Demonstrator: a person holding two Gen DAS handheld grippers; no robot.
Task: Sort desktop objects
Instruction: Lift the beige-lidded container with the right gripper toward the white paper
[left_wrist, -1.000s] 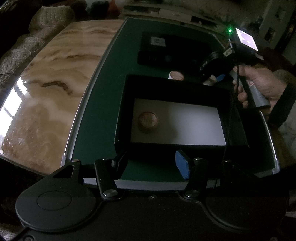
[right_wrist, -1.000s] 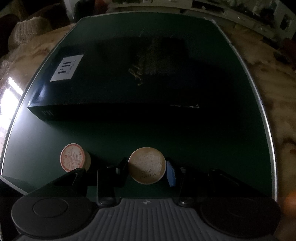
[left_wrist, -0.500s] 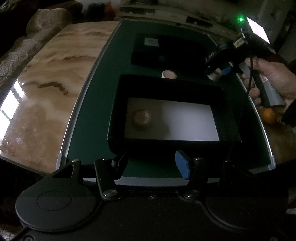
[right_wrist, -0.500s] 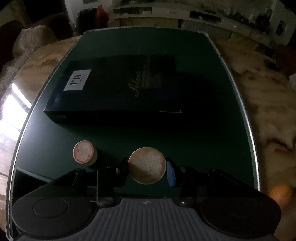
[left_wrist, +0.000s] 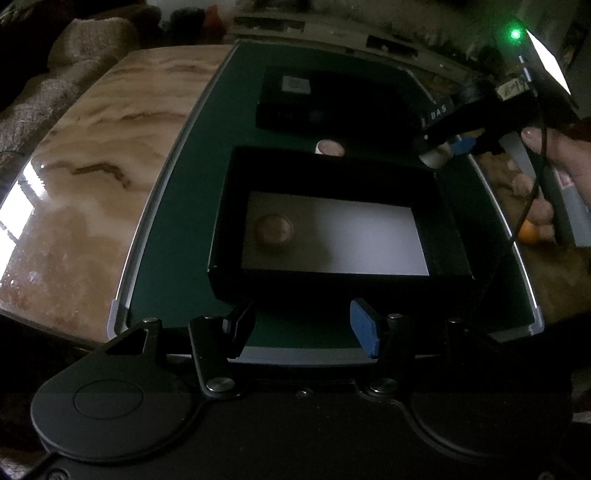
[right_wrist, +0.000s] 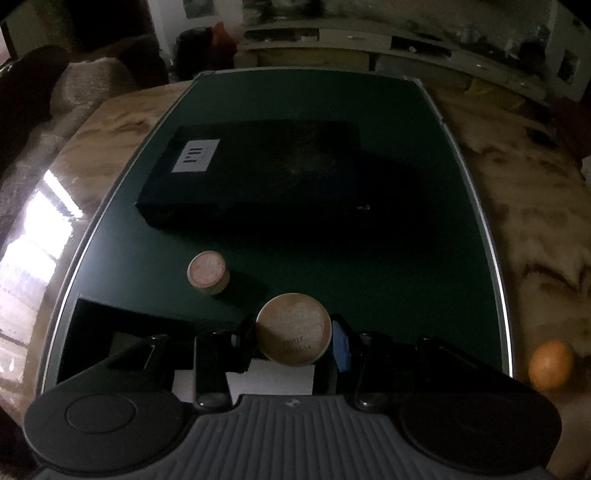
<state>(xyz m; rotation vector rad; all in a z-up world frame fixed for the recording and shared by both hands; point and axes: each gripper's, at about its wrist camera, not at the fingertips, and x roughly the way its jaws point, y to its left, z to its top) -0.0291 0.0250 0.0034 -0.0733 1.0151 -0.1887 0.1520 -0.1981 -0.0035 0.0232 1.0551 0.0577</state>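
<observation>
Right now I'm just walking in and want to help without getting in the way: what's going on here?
A person is sorting small round containers into an open black box on a green mat. The right hand-held gripper is shut on one round container, held above the box's far corner. One container already sits inside; another stands on the mat beside a closed black box. The left hand-held gripper is open and holds nothing, near the box's front wall.

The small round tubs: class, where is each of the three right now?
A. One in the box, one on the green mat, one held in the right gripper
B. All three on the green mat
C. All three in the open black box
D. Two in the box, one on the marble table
A: one tub lies in the open black box, another tub stands on the green mat, and the right gripper is shut on the third tub.
</observation>
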